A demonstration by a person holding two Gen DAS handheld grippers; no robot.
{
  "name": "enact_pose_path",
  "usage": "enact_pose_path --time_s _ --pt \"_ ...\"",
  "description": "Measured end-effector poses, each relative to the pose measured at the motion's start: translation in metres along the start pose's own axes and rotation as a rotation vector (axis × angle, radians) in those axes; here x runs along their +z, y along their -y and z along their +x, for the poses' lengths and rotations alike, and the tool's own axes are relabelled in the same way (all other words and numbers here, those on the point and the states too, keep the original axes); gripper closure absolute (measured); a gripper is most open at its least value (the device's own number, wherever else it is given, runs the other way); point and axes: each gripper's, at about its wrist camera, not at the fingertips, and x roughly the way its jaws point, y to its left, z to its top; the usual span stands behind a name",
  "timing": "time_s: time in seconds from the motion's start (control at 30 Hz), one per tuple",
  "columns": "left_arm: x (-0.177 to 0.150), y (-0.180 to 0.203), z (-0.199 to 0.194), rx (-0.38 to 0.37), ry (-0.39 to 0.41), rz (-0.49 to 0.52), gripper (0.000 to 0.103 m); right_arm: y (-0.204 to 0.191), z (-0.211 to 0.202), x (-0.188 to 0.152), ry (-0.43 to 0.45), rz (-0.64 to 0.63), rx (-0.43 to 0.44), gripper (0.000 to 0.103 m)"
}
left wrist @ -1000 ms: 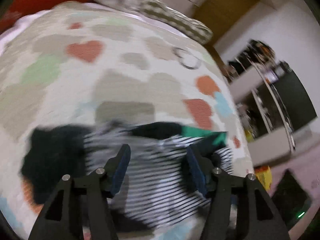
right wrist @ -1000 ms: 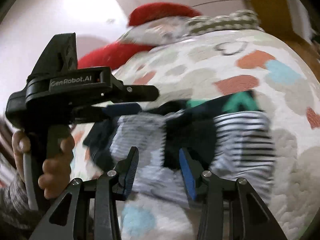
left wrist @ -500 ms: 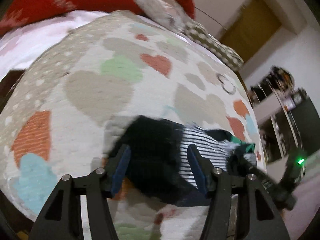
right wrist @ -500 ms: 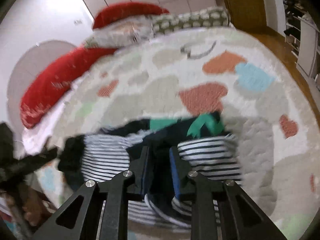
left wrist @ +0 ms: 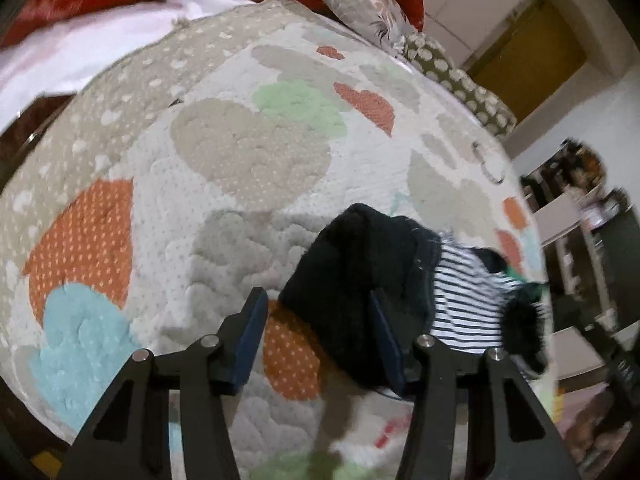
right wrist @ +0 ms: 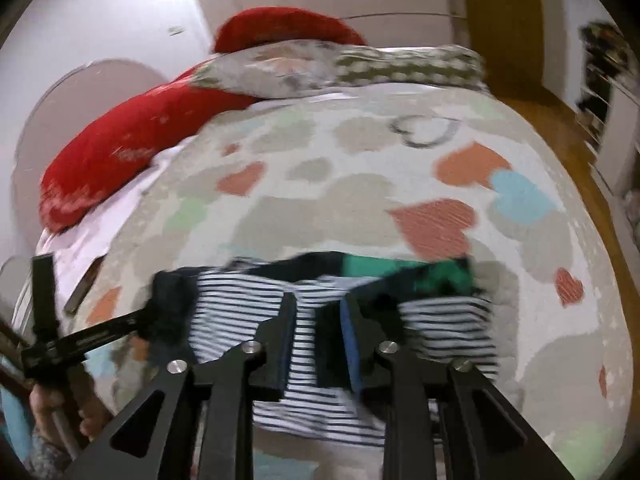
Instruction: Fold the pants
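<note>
The pants [right wrist: 240, 308], white with black stripes, black cuffs and a green waistband [right wrist: 380, 268], lie crumpled across the bed. In the left wrist view one black cuff [left wrist: 360, 272] sits between the fingers of my left gripper [left wrist: 318, 336]. Those jaws are closing; the cuff lies by the right pad and the left pad stands off it. My right gripper [right wrist: 318, 332] hangs over the middle of the pants. Its jaws are opening, with striped and dark cloth in the gap. A hand [right wrist: 60, 408] holds the left gripper [right wrist: 80, 340] at the pants' left end.
A cream quilt [left wrist: 248, 152] with coloured hearts covers the bed. Red pillows [right wrist: 132, 148] and patterned cushions [right wrist: 400, 64] lie at its head. A wooden floor [right wrist: 552, 128] and shelves [right wrist: 604, 92] are to the right of the bed.
My left gripper slid along the pants to the black cuff and narrowed slightly. My right gripper shut on the middle of the pants, then widened again and rose a little.
</note>
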Motion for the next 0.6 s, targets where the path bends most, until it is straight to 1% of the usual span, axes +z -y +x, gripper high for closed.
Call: enact_pose_path --time_s 0.07,0.1,0.17,0.27,0.33,0.37,0.4,0.43,0.47,0.5,0.57,0.6 --pt "0.0 -0.01 -0.011 -0.016 0.012 -0.024 0.052 -0.02 0.004 0.006 -0.029 -0.036 0.043 0.056" --pt "0.0 -0.016 -0.017 -0.013 0.022 -0.033 0.052 -0.036 0.011 0.009 -0.055 -0.056 0.074 0.053" --pt "-0.003 -0.03 -0.031 -0.004 0.045 -0.053 0.052 -0.058 0.021 0.013 -0.097 -0.081 0.114 0.05" --pt "-0.008 -0.05 -0.047 0.006 0.073 -0.089 0.052 -0.102 0.054 0.019 -0.198 -0.125 0.192 0.047" --pt "-0.013 -0.06 -0.055 0.019 0.091 -0.105 0.052 -0.128 0.078 0.021 -0.262 -0.164 0.205 0.044" --pt "-0.015 -0.066 -0.06 0.026 0.101 -0.112 0.052 -0.138 0.087 0.02 -0.286 -0.183 0.202 0.04" --pt "-0.017 -0.07 -0.063 0.032 0.108 -0.118 0.052 -0.154 0.103 0.018 -0.328 -0.212 0.196 0.039" --pt "-0.018 -0.074 -0.065 0.037 0.114 -0.125 0.052 -0.164 0.113 0.016 -0.349 -0.226 0.184 0.039" --pt "-0.02 -0.078 -0.067 0.038 0.119 -0.133 0.052 -0.17 0.12 0.013 -0.358 -0.234 0.168 0.035" --pt "-0.021 -0.082 -0.068 0.038 0.122 -0.141 0.051 -0.18 0.129 0.009 -0.363 -0.257 0.123 0.028" --pt "-0.022 -0.086 -0.069 0.034 0.122 -0.152 0.051 -0.191 0.138 0.002 -0.348 -0.3 0.068 0.022" --pt "-0.022 -0.086 -0.068 0.034 0.12 -0.154 0.051 -0.198 0.144 -0.005 -0.334 -0.341 0.015 0.021"
